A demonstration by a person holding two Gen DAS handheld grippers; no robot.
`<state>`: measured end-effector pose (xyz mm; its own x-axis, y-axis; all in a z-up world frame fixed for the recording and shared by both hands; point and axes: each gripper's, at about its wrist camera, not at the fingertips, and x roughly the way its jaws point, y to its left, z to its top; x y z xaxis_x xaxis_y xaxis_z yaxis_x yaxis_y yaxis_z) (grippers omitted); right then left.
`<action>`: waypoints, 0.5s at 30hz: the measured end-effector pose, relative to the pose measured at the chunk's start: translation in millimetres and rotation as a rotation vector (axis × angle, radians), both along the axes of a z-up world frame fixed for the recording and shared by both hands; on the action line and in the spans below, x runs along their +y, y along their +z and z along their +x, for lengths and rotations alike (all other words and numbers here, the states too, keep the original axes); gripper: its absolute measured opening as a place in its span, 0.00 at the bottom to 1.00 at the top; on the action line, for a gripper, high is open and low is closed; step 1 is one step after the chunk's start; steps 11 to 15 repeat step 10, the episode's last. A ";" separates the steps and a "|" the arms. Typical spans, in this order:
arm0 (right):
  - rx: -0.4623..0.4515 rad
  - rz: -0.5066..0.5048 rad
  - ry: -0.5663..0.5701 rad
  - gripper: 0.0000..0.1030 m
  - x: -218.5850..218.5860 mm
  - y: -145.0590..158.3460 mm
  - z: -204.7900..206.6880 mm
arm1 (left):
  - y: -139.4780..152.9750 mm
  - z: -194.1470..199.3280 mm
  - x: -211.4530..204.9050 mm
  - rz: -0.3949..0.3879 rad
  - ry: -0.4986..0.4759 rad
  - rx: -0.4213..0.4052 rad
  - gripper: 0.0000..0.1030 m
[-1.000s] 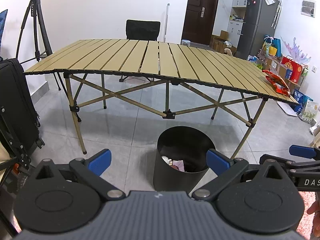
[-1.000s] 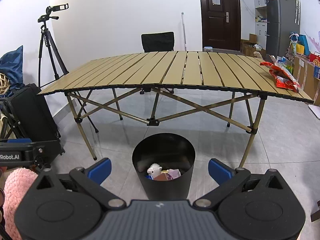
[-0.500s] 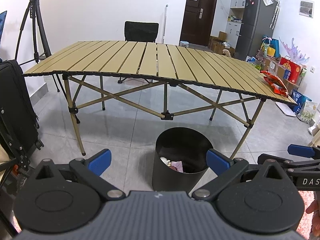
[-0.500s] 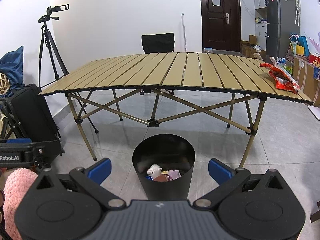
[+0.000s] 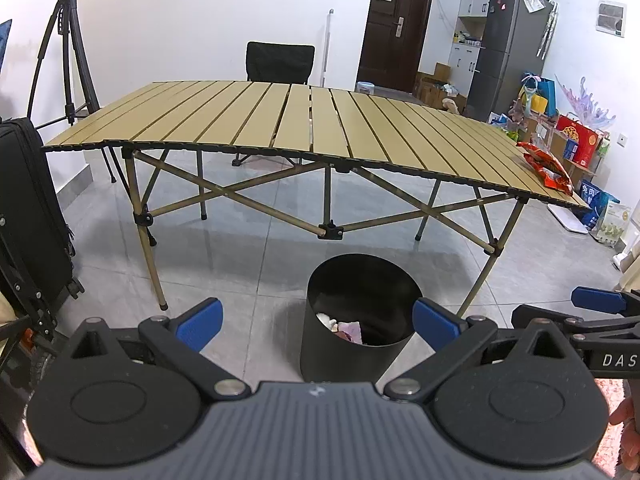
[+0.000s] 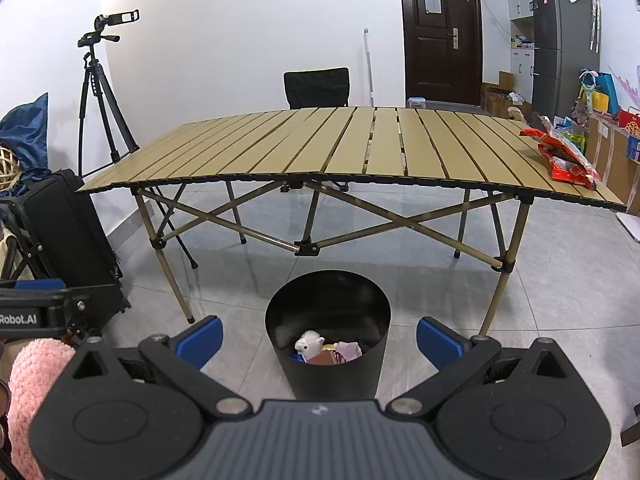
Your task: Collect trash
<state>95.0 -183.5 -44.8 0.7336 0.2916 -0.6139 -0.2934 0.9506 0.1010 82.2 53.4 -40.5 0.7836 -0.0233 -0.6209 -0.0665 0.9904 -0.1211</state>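
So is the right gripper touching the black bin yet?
Apart. In the right wrist view the open right gripper is held above the black bin, with grey floor showing between each blue fingertip and the bin's wall.

Bright, even indoor light — soft shadows under the desk (image 5: 312, 128), faint sheen on the floor tiles (image 6: 560, 280). Sharp focus; strong fisheye bending, dark vignetted corners.

Left gripper (image 5: 317, 318) view drifted slightly leftward over the second: black bin (image 5: 340, 344) and red snack bag (image 5: 546, 166) sit a little lower-left in frame; right wrist view shifted only marginally
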 end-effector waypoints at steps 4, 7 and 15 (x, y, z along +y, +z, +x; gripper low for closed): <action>0.001 0.000 0.001 1.00 0.6 0.3 0.9 | 0.1 -0.8 -1.1 0.007 0.004 -0.002 1.00; 0.001 0.000 0.001 1.00 0.8 0.3 1.0 | -0.2 -1.4 -1.1 0.006 0.005 -0.005 1.00; 0.001 0.000 0.001 1.00 0.6 0.2 1.0 | 0.0 -1.3 -1.1 0.006 0.003 -0.005 1.00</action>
